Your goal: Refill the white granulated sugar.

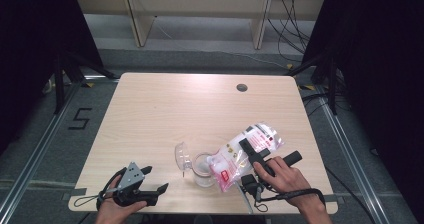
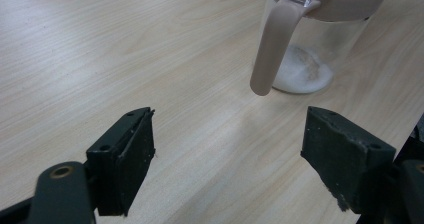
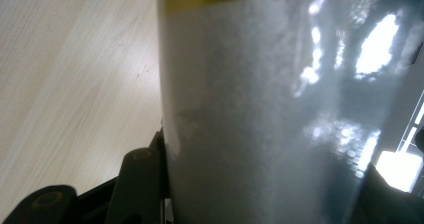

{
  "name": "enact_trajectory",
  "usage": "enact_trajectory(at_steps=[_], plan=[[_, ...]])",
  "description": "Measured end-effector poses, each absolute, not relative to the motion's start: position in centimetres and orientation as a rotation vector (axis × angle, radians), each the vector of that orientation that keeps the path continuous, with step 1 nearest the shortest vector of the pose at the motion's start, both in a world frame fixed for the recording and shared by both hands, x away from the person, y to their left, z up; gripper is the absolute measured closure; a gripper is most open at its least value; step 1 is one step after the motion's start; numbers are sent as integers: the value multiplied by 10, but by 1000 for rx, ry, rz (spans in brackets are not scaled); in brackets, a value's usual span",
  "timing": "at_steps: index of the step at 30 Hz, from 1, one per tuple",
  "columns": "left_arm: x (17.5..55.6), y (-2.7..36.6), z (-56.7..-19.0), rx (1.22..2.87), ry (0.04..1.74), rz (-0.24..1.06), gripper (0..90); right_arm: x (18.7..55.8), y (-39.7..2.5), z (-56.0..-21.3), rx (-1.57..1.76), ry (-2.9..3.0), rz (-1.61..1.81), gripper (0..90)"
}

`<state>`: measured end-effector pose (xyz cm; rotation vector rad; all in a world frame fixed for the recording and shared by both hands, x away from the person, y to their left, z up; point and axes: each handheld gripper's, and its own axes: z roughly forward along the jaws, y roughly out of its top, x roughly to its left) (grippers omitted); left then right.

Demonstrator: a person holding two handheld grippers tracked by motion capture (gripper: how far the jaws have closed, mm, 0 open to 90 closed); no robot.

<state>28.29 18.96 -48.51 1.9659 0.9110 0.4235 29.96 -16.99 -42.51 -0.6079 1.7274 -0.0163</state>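
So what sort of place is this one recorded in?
Probably a lab or data-collection booth, not a home: a lone wooden table on grey floor, black curtains on both sides, loose cables behind, and a floor marking "5" beside the table.

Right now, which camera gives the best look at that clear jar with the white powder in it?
The left gripper view: the jar stands close, showing its pinkish rim, clasp and the white powder at its bottom. In the high view the jar is small, partly behind the plastic bag. The right gripper view looks at the bag's surface.
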Motion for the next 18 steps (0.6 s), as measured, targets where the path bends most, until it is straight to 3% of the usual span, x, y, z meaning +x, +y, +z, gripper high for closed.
enact_trajectory(at_steps=[18], plan=[[283, 189, -485, 1962, 906, 428, 204, 298, -168, -426, -625, 1727, -29, 546]])
